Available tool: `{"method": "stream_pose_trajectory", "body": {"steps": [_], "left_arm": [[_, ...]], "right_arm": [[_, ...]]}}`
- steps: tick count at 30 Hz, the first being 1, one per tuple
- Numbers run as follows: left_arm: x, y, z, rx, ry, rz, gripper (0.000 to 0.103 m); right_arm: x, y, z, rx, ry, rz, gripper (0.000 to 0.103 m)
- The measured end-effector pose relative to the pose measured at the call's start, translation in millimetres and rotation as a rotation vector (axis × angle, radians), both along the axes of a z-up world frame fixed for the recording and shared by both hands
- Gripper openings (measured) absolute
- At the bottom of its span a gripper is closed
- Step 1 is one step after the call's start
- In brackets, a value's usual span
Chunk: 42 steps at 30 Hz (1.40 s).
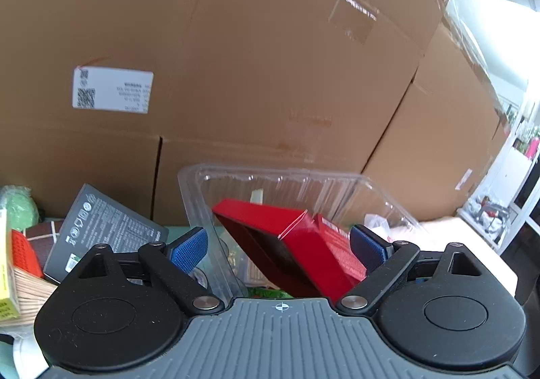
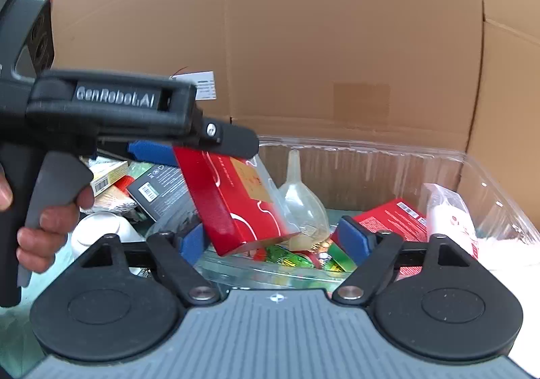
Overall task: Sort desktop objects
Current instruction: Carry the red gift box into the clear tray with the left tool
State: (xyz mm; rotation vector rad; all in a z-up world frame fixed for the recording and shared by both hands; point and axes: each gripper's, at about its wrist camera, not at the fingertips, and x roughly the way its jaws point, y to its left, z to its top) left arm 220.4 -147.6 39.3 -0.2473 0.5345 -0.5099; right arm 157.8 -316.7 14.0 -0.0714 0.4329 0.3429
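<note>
A red box (image 1: 297, 244) hangs tilted between the fingers of my left gripper (image 1: 278, 244), which stands open around it over the left rim of a clear plastic bin (image 1: 337, 183). In the right wrist view the same red box (image 2: 236, 196) drops from the left gripper (image 2: 192, 146) into the bin (image 2: 371, 156); whether the fingers still touch it I cannot tell. My right gripper (image 2: 273, 240) is open and empty at the bin's near side. Inside the bin lie a clear funnel (image 2: 300, 196), another red box (image 2: 395, 217), a white bag (image 2: 452, 217) and green packets (image 2: 287, 255).
Large cardboard boxes (image 1: 253, 58) wall off the back. Left of the bin lie a dark grey box (image 1: 104, 233), an orange block (image 1: 23, 254), a yellow box (image 1: 5, 277) and a green fuzzy thing (image 1: 20, 206). A white round lid (image 2: 101, 230) sits at the near left.
</note>
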Motion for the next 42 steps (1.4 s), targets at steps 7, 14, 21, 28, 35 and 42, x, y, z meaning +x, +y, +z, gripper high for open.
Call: {"method": "stream_pose_trajectory", "body": {"steps": [7, 14, 21, 28, 35, 42], "left_arm": [[-3.4, 8.2, 15.7, 0.0, -0.042, 0.037, 0.084], [2.0, 6.6, 21.9, 0.042, -0.011, 0.003, 0.033], [5.5, -15.1, 7.0, 0.126, 0.035, -0.037, 0.02], [11.7, -18.2, -17.3, 0.119, 0.097, -0.048, 0.046], [-11.0, -4.0, -2.4, 0.044, 0.049, -0.072, 0.061], [-24.0, -8.1, -1.3, 0.091, 0.025, -0.054, 0.061]], "right_arm": [[-7.3, 5.4, 5.1, -0.038, -0.009, 0.017, 0.075], [-16.3, 13.5, 11.4, -0.133, -0.028, 0.03, 0.035], [-11.9, 13.6, 9.9, -0.338, -0.097, -0.104, 0.025], [-11.4, -5.3, 11.3, -0.28, -0.04, -0.12, 0.062], [-38.9, -14.3, 23.7, -0.218, -0.074, -0.084, 0.058], [-37.5, -0.4, 38.2, -0.163, -0.129, -0.046, 0.055]]}}
